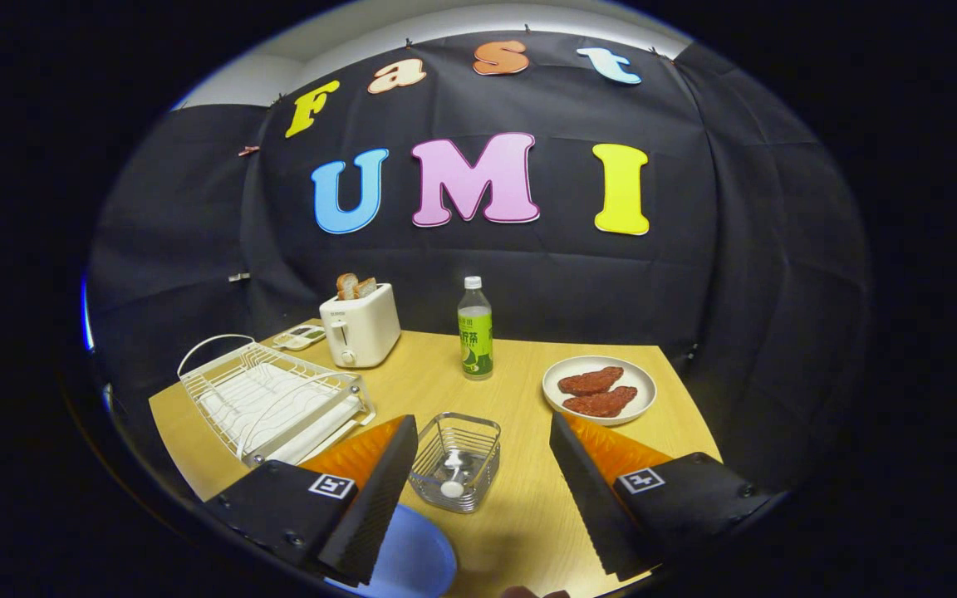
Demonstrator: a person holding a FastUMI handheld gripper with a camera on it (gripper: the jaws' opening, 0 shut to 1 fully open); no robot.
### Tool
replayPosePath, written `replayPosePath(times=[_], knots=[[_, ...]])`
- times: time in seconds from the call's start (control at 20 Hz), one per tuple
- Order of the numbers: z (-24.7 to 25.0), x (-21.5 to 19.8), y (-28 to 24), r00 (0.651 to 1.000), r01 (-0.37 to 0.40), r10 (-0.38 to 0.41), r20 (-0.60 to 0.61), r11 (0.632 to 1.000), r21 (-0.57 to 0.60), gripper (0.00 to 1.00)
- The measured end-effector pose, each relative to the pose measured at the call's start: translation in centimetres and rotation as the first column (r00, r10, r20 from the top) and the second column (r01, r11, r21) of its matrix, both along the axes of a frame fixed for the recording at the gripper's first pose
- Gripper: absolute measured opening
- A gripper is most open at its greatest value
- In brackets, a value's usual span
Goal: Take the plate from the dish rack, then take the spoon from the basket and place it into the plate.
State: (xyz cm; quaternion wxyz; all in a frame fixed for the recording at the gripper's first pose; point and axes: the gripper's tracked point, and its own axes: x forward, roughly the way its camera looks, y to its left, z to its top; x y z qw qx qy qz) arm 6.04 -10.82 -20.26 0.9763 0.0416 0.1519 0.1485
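My gripper (483, 432) is open, its two fingers spread wide above the wooden table (520, 523). Between the fingers sits a small wire basket (455, 462) with a white spoon (452, 484) lying inside it. A blue plate (412, 565) rests flat on the table just under and beside the left finger (375, 490), partly hidden by it. The white wire dish rack (271, 400) stands to the left of the fingers and holds no plate. Nothing is held between the fingers.
A white toaster (360, 325) with bread slices stands behind the rack, a small device (299, 336) beside it. A green-labelled bottle (475, 330) stands beyond the basket. A white plate with two brown meat pieces (599, 390) lies beyond the right finger.
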Motion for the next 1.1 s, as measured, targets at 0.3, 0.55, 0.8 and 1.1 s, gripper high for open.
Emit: replayPosePath(times=[0.3,0.55,0.8,1.1], knots=[[-3.2,0.9,1.1,0.995,-0.09,0.09,-0.044,0.996,0.016,0.98],[-5.4,1.6,2.3,0.989,-0.14,0.139,-0.044,0.99,-0.003,0.99],[-6.6,2.3,3.8,0.984,-0.172,0.171,-0.041,0.985,-0.029,0.56],[-7.1,2.6,5.2,0.98,-0.199,0.198,-0.032,0.979,-0.051,0.4]])
